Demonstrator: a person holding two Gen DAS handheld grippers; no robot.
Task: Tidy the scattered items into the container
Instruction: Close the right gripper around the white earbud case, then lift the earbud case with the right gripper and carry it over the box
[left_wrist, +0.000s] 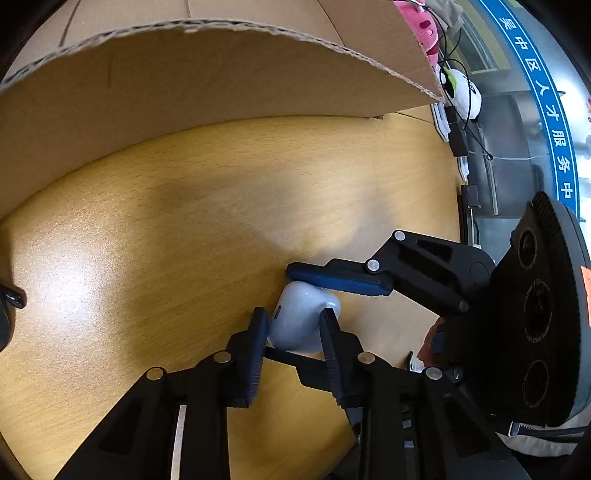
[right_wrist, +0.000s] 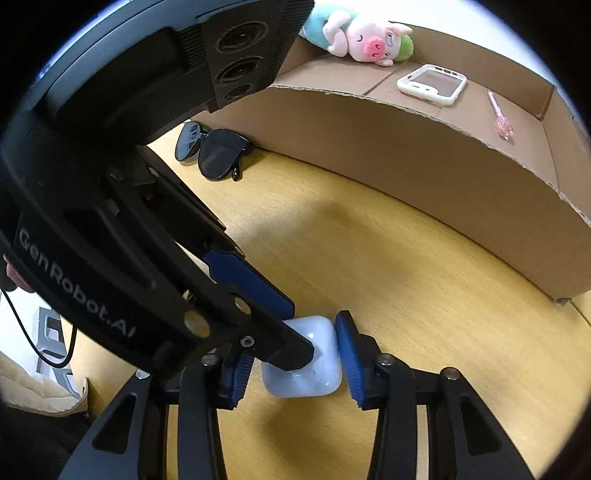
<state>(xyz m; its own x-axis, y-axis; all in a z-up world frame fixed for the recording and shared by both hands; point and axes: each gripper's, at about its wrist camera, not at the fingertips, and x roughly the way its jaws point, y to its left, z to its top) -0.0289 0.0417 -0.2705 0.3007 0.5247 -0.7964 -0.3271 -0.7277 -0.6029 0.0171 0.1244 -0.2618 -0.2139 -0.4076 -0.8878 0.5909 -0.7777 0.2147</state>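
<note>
1. The table before you: wood-grain top, yellow-tan, smooth, with a soft sheen where light falls.
2. The box: brown corrugated cardboard, matt, with rough, ragged cut edges.
3. The earbud case: pale bluish-white plastic, glossy and smooth, catching highlights.
4. Your left gripper: matt black plastic links, bright metal pins; the pads are ribbed blue, rubbery-looking.
5. Your right gripper: same black plastic and ribbed blue pads.
6. The sunglasses: glossy black plastic, dark shiny lenses.
7. The pig toy: soft plush cloth.
8. The phone case: cream, smooth, rubbery-looking.
9. The pen: translucent pink plastic.
</note>
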